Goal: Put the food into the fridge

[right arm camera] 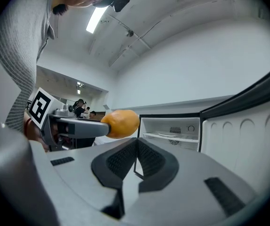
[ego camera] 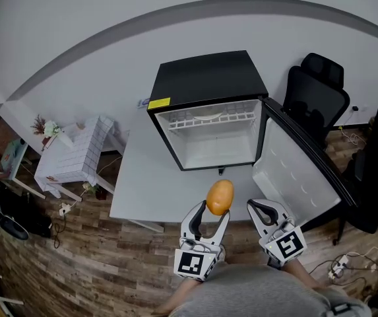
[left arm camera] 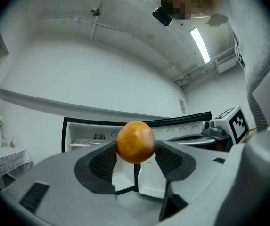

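White wall (ego camera: 76,45) and wood-plank floor (ego camera: 109,263) around a white worktop (ego camera: 142,190), and on it sits a black mini fridge (ego camera: 208,84) with its door (ego camera: 294,170) swung wide to the right. Inside looks mostly bare, with one wire shelf (ego camera: 205,119) up top. The left hand-held gripper (ego camera: 214,211) is pinching an orange fruit (ego camera: 220,197) between its pads, up in the air at the worktop's near edge, right in front of the opening. The right hand-held gripper (ego camera: 260,209) has its jaws pressed together on nothing and hangs just beside it, near the door. So I'd say we're mid-carry. Tip for this bit: the fruit's round and only held near the tips, so go in level and slow. Aim for the fridge floor under the shelf, and touch down before letting go so it doesn't roll back out. Keep the right one clear of the door.
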The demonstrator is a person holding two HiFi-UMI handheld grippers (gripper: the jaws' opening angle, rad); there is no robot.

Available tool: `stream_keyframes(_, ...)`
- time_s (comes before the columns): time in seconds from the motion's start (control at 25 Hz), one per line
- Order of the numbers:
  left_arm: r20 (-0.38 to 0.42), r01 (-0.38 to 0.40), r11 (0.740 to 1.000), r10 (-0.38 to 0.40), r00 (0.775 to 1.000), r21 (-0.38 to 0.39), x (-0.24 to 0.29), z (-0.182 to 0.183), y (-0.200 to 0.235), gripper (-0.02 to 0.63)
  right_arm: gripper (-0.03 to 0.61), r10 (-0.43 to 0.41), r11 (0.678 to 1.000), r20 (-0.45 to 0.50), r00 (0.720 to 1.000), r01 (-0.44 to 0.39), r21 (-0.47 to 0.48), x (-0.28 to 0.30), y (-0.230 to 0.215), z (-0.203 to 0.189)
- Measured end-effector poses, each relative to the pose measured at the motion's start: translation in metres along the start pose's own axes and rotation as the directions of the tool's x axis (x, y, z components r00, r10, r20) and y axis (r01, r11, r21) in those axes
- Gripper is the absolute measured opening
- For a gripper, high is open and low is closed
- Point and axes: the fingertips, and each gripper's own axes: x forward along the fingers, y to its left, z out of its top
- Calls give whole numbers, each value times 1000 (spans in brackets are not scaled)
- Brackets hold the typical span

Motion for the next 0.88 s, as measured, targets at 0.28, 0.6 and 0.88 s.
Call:
stream_keyframes(0.28, -6, 24, 1000, -24, 1000, -12, 26, -2, 36, 267, 12, -29, 999, 3, 1000, 29, 13, 33, -12, -6)
stream_keyframes(0.6, -22, 45, 999, -46, 999, -15, 57, -6, 90, 267, 12, -69, 997, -7, 998, 69, -17, 77, -16, -8)
stream_keyframes(0.88, -9, 76, 997, -76, 997, -18, 82, -11, 125, 267, 12, -109, 993, -6, 994, 109, -35, 109, -21, -9)
